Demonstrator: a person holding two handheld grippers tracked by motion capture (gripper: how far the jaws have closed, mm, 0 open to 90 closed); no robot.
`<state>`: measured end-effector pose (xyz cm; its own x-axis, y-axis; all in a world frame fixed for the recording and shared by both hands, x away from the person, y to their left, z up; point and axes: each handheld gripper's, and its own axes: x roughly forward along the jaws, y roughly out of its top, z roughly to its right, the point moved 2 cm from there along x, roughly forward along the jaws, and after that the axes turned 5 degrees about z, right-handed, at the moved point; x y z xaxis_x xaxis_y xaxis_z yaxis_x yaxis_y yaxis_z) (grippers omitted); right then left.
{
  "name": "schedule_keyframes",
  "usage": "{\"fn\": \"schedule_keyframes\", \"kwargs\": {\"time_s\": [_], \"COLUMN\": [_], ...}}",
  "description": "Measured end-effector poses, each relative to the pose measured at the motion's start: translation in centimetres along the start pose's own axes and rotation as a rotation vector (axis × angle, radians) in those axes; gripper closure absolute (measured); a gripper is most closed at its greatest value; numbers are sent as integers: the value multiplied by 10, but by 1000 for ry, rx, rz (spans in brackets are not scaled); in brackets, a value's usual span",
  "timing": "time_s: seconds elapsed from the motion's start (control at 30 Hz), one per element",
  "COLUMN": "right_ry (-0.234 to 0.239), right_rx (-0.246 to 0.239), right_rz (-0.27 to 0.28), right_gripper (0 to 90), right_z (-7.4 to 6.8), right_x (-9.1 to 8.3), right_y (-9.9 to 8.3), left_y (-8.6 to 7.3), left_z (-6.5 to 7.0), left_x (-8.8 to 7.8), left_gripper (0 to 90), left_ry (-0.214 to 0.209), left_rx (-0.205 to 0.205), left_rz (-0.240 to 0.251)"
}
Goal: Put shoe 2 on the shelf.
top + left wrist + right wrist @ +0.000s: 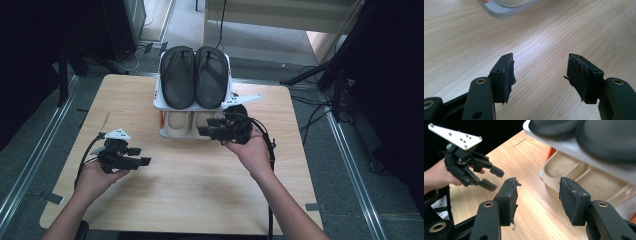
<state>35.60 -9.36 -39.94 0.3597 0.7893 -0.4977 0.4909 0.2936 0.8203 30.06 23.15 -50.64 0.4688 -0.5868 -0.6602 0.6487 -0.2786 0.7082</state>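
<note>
My left gripper point(131, 156) hung over the near-left tabletop point(200, 195), jaws spread and empty. My right gripper point(209, 127) faced the shoe rack point(158, 102) farther off, jaws released wide, nothing between them. The beige slippers point(574, 176) lay side by side on the lower shelf, under the black sandals point(194, 75). I judged them light, soft and bendy foam; the near heel edge looked the best place to pinch.

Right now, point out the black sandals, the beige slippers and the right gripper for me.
black sandals point(194, 76): high view, inner edges of the pair on the rack's top shelf.
beige slippers point(564, 171): right gripper view, footbed of the nearer slipper on the lower shelf.
right gripper point(537, 201): right gripper view, midway between its open fingertips.
</note>
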Motion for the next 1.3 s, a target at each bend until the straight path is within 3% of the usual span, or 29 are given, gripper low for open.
{"fn": "schedule_keyframes", "kwargs": {"time_s": [0.6, 1.3], "right_ry": [4, -60], "right_rx": [23, 77], "right_rz": [-5, 26], "right_gripper": [497, 497], "right_z": [19, 50], "right_x": [-11, -35], "right_y": [-53, -92], "left_y": [0, 0], "left_z": [1, 1], "left_x": [1, 2], "left_gripper": [391, 390], "left_ry": [2, 4], "left_rx": [0, 8], "left_rz": [1, -6]}}
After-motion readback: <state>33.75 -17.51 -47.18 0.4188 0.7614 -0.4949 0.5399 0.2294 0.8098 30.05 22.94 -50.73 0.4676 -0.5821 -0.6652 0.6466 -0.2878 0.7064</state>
